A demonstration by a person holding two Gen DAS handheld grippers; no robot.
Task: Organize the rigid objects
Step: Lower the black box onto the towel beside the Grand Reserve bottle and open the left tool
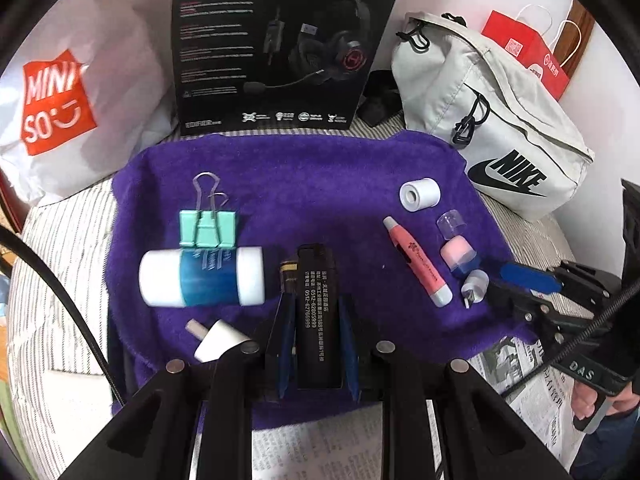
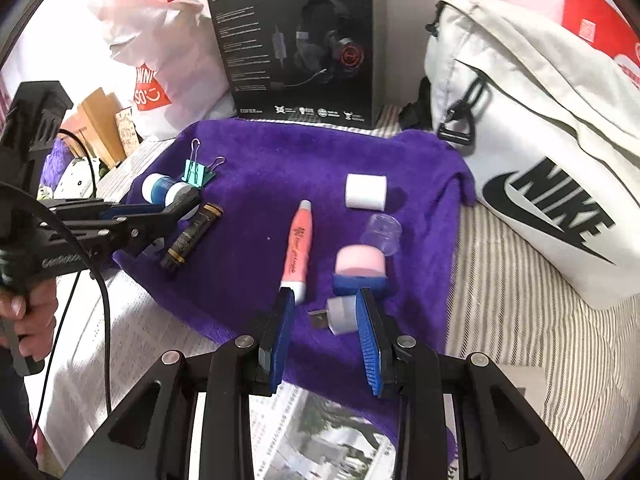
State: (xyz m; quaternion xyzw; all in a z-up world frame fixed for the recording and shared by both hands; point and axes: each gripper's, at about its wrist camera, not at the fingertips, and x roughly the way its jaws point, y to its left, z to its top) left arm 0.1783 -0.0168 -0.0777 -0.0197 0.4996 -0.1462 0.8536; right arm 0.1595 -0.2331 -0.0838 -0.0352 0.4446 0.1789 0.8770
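In the left wrist view the left gripper (image 1: 316,344) is clamped tight on a black tube (image 1: 314,312) at six o'clock on the purple towel (image 1: 320,176); a white and blue bottle (image 1: 200,276) lies at nine o'clock with a green binder clip (image 1: 207,227) just beyond it, a pink pen (image 1: 416,262) at three. In the right wrist view the right gripper (image 2: 326,320) is parted and grips nothing, a small white plug (image 2: 340,312) beside its right finger, the pink pen (image 2: 297,246) near twelve o'clock
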